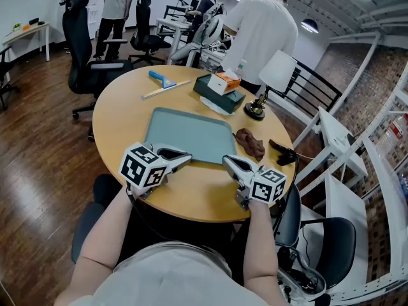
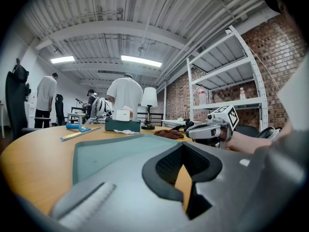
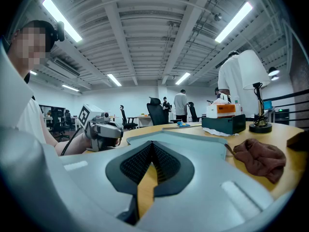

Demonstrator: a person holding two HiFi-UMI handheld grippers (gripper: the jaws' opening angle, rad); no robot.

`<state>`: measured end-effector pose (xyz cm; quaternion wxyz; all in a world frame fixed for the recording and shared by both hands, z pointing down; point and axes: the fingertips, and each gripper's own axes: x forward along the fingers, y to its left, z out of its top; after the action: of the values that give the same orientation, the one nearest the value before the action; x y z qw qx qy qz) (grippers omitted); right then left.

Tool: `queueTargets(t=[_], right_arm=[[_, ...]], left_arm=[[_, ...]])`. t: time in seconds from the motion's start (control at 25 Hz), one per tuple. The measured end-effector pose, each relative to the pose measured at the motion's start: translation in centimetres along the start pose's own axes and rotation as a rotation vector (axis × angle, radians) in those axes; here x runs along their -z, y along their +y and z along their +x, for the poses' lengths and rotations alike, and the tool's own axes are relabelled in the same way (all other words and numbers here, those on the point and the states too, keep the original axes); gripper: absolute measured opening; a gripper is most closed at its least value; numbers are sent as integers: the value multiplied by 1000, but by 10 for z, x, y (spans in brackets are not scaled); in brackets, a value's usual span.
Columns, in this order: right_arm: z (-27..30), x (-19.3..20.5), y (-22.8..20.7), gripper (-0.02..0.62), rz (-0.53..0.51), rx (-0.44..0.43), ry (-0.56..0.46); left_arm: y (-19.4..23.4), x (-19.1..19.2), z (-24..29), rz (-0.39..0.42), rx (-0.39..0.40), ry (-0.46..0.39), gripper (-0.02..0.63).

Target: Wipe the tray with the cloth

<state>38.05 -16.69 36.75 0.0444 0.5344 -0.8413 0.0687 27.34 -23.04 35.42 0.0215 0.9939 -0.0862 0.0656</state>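
Round table (image 1: 121, 120), tray (image 1: 191, 136) lengthwise left-to-right

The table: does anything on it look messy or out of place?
Nothing spilled or broken. The brown cloth lies crumpled on the table, right of the tray, and white paper pokes from under the dark box.

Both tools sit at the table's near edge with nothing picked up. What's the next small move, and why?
Probably open the right tool and ease it forward-right toward the cloth. Its jaws are together on nothing, and the cloth lies crumpled on the table beside the right edge of the tray, nearer this tool than the left tool.
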Motion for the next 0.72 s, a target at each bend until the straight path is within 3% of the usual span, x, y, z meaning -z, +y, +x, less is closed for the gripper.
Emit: queueTargets(t=[0.72], right_arm=[[-1,-1,1,2,0,0,-1]], left_arm=[[-1,-1,-1,1,0,1,0]])
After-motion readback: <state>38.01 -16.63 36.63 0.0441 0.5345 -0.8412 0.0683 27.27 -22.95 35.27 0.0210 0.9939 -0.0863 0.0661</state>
